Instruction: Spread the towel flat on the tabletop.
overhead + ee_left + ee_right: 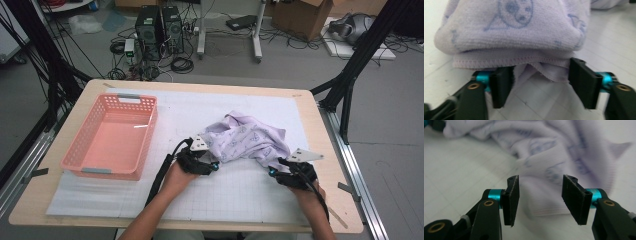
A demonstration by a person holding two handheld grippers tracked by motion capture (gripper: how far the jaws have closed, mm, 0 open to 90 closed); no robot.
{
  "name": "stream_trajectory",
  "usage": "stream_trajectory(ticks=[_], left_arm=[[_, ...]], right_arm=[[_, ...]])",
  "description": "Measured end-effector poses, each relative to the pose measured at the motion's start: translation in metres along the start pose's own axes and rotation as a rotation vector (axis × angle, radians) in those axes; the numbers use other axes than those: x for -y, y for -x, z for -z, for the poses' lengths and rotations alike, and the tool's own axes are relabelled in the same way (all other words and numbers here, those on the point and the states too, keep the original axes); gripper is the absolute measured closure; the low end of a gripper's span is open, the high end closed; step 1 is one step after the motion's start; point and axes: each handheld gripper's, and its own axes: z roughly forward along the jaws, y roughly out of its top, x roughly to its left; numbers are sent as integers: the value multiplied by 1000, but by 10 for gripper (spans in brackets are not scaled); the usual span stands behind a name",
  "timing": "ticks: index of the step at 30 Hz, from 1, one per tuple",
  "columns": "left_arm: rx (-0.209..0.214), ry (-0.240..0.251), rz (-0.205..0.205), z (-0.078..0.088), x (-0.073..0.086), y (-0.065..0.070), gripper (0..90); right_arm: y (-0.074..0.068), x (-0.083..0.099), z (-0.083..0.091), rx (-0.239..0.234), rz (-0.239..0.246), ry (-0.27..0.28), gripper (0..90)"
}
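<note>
A crumpled lilac cloth (247, 137) with a blue print lies on the white gridded mat (235, 195), right of centre. My left gripper (216, 165) sits at the cloth's near left edge. In the left gripper view its jaws (540, 82) stand open, with the stitched hem of the cloth (511, 32) hanging loose between them. My right gripper (272, 171) is at the near right edge of the cloth. Its jaws (540, 200) are open too, and a flat corner of the cloth (554, 157) lies on the mat in the gap, not pressed.
A pink plastic basket (80, 150) with nothing in it stands on the left half of the table. The wooden table edge (330, 150) runs close to my right hand. Black frame poles, cables and boxes are on the floor beyond the table.
</note>
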Motion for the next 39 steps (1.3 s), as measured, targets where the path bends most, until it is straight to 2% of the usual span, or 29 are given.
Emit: stream_trajectory(ticks=[1, 2, 3, 4, 5, 6, 7, 8, 9, 10, 11, 14, 15, 16, 17, 20, 23, 24, 27, 28, 31, 32, 33, 34, 35, 36, 37, 38, 39], left_arm=[[-25, -1, 1, -1, -1, 2, 392], [-46, -3, 1, -1, -3, 3, 607], [-72, -14, -5, 0, -4, 5, 607], [-54, -5, 16, 6, -4, 2, 848], [-54, -5, 16, 6, -4, 2, 855], [-43, 2, 29, 11, -4, 1, 858], [-37, 21, 39, 18, -4, -1, 858], [-34, 56, 52, 26, -4, -1, 861], [-38, 96, 54, 35, -4, -2, 861], [-42, 131, 50, 53, -1, -3, 862], [-42, 131, 50, 53, -1, -3, 863], [-52, 156, 59, 73, 5, -5, 864], [-52, 165, 60, 78, 6, -5, 864], [-56, 175, 65, 83, 8, -6, 864], [-54, 188, 70, 88, 8, -6, 864], [-38, 225, 76, 100, 5, -7, 864], [-15, 261, 105, 102, -5, -12, 864], [-12, 275, 115, 101, -9, -15, 864], [-29, 276, 119, 91, -22, -23, 863], [-34, 275, 123, 87, -26, -26, 863], [-100, 237, 164, 70, -35, -38, 864], [-119, 221, 184, 64, -37, -43, 864], [-129, 217, 203, 59, -38, -48, 864], [-143, 211, 213, 55, -39, -52, 864], [-161, 219, 218, 51, -39, -55, 864], [-170, 225, 228, 47, -38, -58, 864], [-181, 218, 234, 44, -37, -61, 864], [-191, 204, 236, 41, -36, -65, 864], [-199, 202, 241, 39, -35, -68, 864]], right_arm=[[0, 0, 0, 0, 0, 0, 483], [-4, -1, -13, -2, 9, -23, 546], [-4, -1, -13, -2, 9, -23, 546], [-3, -3, -20, -5, 7, -37, 720], [-3, -3, -20, -5, 7, -37, 720], [-3, -4, -18, 3, 8, -47, 817], [-3, -4, -18, 3, 8, -47, 817], [-3, -3, -13, -48, -4, -47, 836], [-3, -3, -13, -48, -4, -47, 836], [-6, -1, -5, -85, 2, -33, 839], [-6, -1, -5, -85, 2, -33, 839], [-16, 4, 14, -164, 14, 10, 840], [-16, 4, 14, -164, 14, 10, 840], [-24, 5, 24, -203, 40, 23, 840], [-24, 5, 24, -203, 40, 23, 840], [-32, -1, 46, -271, 56, 72, 841], [-30, -8, 52, -286, 49, 114, 843], [-23, -18, 55, -284, 24, 164, 843], [-15, -30, 54, -266, 17, 202, 844], [-4, -43, 51, -243, 0, 237, 843], [8, -56, 43, -210, -15, 265, 844], [23, -66, 31, -162, -47, 261, 845], [23, -66, 31, -162, -47, 261, 845], [39, -71, 16, -121, -86, 240, 846], [39, -71, 16, -121, -86, 240, 846], [53, -73, 3, -79, -118, 218, 846], [53, -73, 3, -79, -118, 218, 846], [65, -74, -6, -33, -145, 201, 847], [65, -74, -6, -33, -145, 201, 847]])
